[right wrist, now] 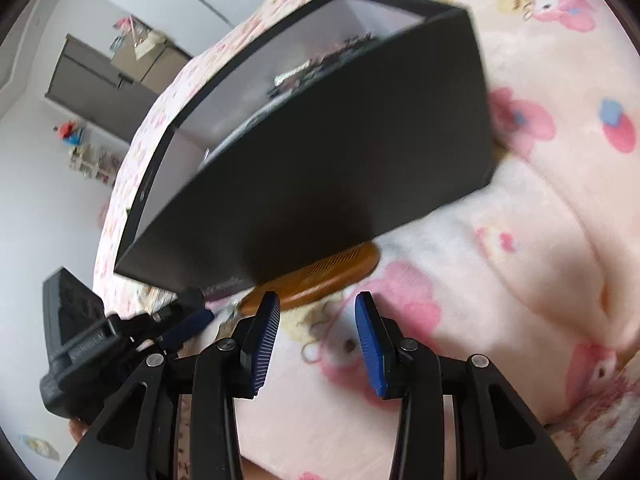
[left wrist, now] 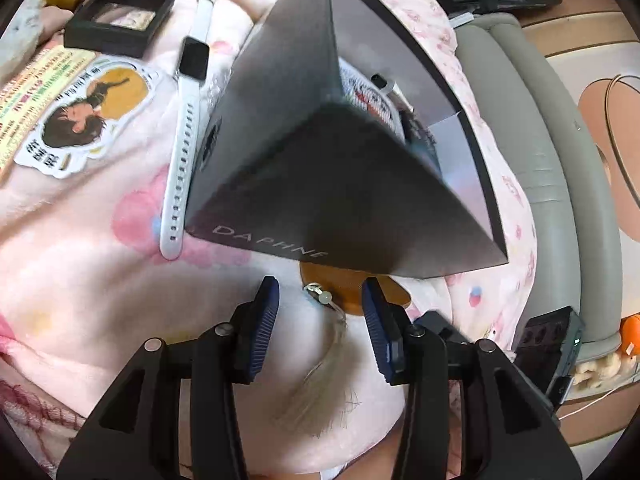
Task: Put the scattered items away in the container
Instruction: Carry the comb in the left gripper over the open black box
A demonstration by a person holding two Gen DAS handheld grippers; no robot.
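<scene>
Two grippers hang over a bed covered by a pink blanket (left wrist: 80,288) printed with cartoon figures. Past the bed's edge, the right wrist view shows a pale floor, white walls and a grey cabinet (right wrist: 104,80); the left wrist view shows a grey padded frame (left wrist: 532,152) along the bed's far side.

A black box (left wrist: 320,184) sits open on the blanket, with some items already inside (too blurred to name). A brown wooden comb (right wrist: 320,280) lies half under the box's near edge, with a small bead and pale tassel (left wrist: 332,352) trailing from it.

The left gripper (left wrist: 320,304) stands just short of the comb, jaws apart and empty, the bead and tassel lying between its blue pads without contact. The right gripper (right wrist: 318,312) is also parted and holds nothing, its tips near the comb's rim, not touching.

On the box's other side, a white watch (left wrist: 188,120) lies flat alongside the box wall. Beyond it lie a cartoon sticker (left wrist: 88,116), a printed leaflet (left wrist: 28,96) and a small black case (left wrist: 120,18) near the blanket's far corner.
</scene>
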